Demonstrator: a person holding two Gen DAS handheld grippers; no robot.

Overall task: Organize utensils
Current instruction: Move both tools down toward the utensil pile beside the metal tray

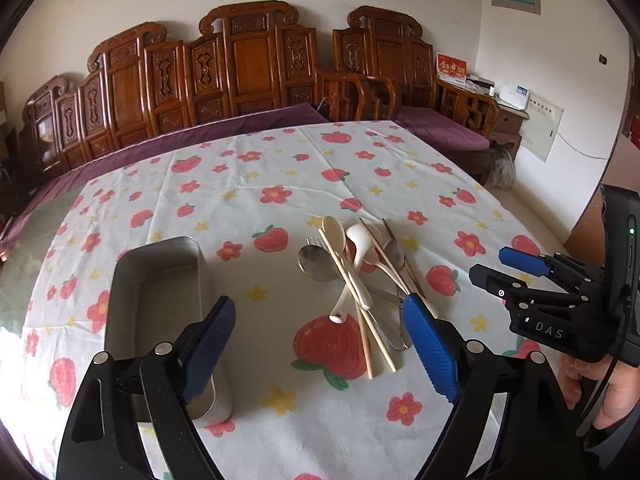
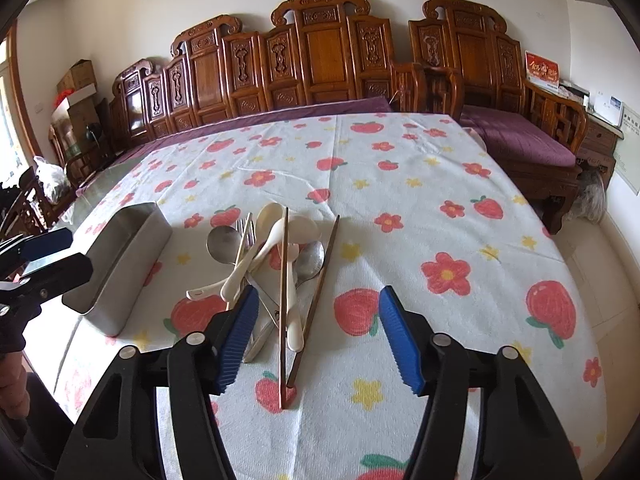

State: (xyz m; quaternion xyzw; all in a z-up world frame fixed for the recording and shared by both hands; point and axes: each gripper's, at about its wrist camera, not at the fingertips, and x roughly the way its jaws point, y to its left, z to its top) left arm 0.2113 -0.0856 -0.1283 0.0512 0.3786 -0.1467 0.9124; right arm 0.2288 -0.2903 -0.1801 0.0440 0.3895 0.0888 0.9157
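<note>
The utensil pile (image 2: 272, 276) lies on the strawberry-print tablecloth (image 2: 420, 184), directly ahead of the right gripper (image 2: 316, 336), whose blue pads stand apart with nothing pressed between them; the near ends of two dark brown chopsticks (image 2: 284, 300) reach into the gap without touching either pad. From the left gripper (image 1: 320, 344), also spread wide and empty, the same pile sits ahead and toward its right finger, whose tip overlaps the heap's edge in the picture; contact cannot be told. The metal tin (image 1: 160, 304) stands just beside the left gripper's left finger, partly hidden by it. Only the left wrist view looks into the tin, and the part of its inside that shows holds nothing; the right wrist view shows only its outer wall and rim. The right view separates the brown chopsticks clearly; the left view shows two pale bamboo chopsticks (image 1: 356, 296) better. Counted: three cream plastic spoons (image 2: 276, 232), two steel spoons (image 2: 222, 242), one fork (image 2: 245, 232), one tin. Each view catches the other gripper at its edge, with a hand behind it.
</note>
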